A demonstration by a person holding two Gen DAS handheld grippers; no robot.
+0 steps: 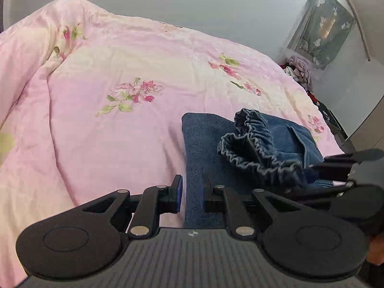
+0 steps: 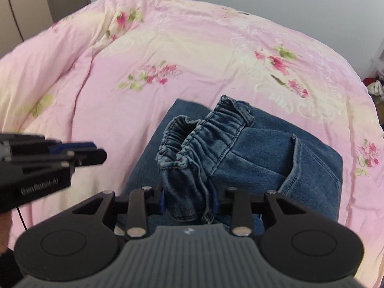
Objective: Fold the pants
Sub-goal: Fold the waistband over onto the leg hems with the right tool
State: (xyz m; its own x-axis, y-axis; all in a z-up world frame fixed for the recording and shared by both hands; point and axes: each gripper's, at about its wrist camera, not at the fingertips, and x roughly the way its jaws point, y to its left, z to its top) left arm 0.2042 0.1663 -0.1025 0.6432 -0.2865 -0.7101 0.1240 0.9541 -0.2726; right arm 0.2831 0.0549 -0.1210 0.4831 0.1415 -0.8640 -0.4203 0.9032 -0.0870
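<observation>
Blue denim pants (image 1: 206,148) (image 2: 276,163) lie folded into a thick slab on a pink floral quilt (image 1: 108,132) (image 2: 192,48). Their elastic waistband (image 1: 252,144) (image 2: 211,129) stands bunched and lifted over the slab. My right gripper (image 2: 188,202) is shut on a fold of that waistband; in the left wrist view it (image 1: 312,170) reaches in from the right edge. My left gripper (image 1: 192,192) hovers at the slab's left edge, its blue pads a narrow slit apart with nothing between them. In the right wrist view the left gripper (image 2: 100,154) is over bare quilt, left of the pants.
The quilt rises in a rumpled hump at the far left (image 1: 36,48). A heap of clothes (image 1: 300,72) lies past the bed's right side, under a dark floral cloth (image 1: 321,31) on the wall. Wardrobe doors (image 2: 36,4) stand at the back left.
</observation>
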